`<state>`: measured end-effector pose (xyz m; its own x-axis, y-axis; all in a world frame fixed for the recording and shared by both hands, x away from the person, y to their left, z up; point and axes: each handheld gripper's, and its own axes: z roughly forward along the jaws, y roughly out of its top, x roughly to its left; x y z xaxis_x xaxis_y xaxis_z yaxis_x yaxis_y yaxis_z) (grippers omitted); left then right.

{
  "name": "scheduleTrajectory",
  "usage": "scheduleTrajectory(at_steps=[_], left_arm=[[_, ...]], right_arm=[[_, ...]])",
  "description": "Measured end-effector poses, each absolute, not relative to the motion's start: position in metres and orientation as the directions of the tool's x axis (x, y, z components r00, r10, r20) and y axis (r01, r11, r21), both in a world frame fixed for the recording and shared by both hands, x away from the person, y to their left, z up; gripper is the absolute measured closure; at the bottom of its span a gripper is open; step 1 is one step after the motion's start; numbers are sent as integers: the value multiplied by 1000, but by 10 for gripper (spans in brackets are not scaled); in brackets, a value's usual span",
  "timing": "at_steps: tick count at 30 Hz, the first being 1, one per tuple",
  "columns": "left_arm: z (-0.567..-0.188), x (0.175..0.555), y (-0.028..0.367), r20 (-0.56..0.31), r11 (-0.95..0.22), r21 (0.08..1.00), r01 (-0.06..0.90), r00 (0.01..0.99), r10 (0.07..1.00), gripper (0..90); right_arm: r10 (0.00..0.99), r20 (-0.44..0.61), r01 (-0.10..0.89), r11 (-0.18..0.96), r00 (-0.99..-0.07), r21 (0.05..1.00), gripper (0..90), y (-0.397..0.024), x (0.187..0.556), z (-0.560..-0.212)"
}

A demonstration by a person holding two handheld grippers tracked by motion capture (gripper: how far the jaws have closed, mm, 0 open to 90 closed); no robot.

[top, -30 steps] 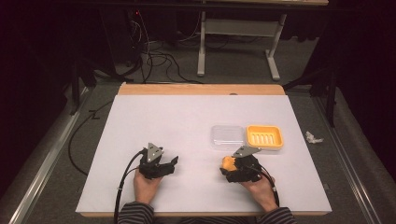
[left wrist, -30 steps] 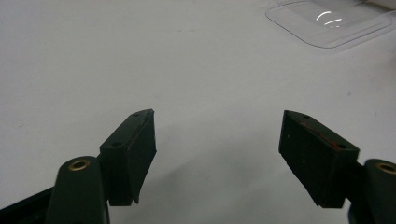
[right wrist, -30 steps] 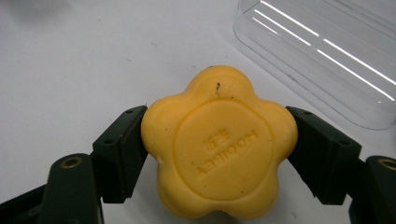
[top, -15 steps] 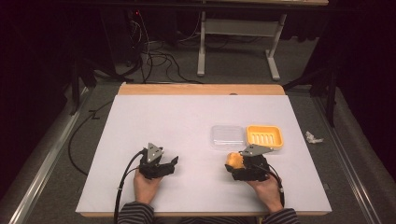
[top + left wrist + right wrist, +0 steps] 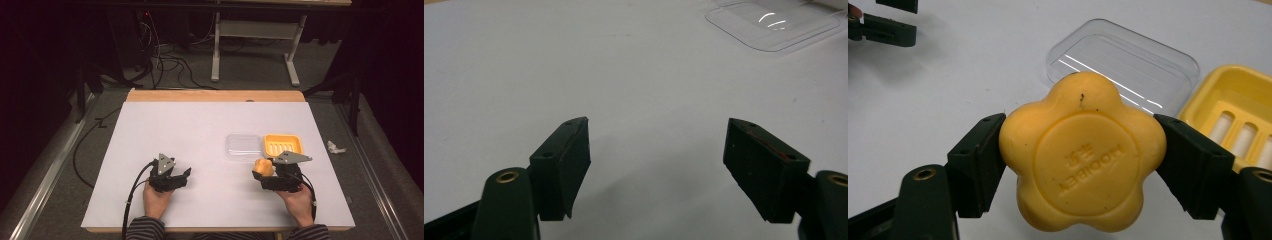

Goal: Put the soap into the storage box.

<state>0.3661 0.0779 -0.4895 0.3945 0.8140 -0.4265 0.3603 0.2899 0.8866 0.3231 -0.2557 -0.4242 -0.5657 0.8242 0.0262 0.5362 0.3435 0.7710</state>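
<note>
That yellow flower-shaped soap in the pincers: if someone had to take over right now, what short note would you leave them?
Right gripper: shut on the yellow soap, held above the table just short of the dishes.
Left gripper: open, holding nothing, low over bare table at the near left.
Yellow soap dish: no soap in it, to the right of the clear lid, which lies flat beside it.
Done: soap picked up.
Left, most likely: carry the soap forward, set it in the dish, then probably fit the lid on top.
</note>
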Motion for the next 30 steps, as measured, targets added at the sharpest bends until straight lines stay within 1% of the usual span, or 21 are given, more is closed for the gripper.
scheduleTrajectory(at_steps=[5,7,10,14,23,30], left_arm=[[-489,367,78,-438,302,882,363,393,808,275],[-489,366,78,-430,293,885,363,395,812,275],[-489,366,77,-437,299,882,364,394,809,276],[-489,366,78,-428,292,886,361,394,813,276],[-489,366,78,-430,294,886,359,397,811,282],[-489,366,78,-430,292,886,361,400,809,275]], right_arm=[[833,8,527,342,-553,778,263,-265,318,-416],[838,36,526,308,-545,793,263,-276,313,-408],[848,29,534,305,-529,788,263,-283,310,-409],[862,44,544,279,-505,791,263,-293,311,-409],[887,28,551,262,-461,792,263,-312,311,-400],[902,15,561,255,-431,787,263,-326,320,-396]])
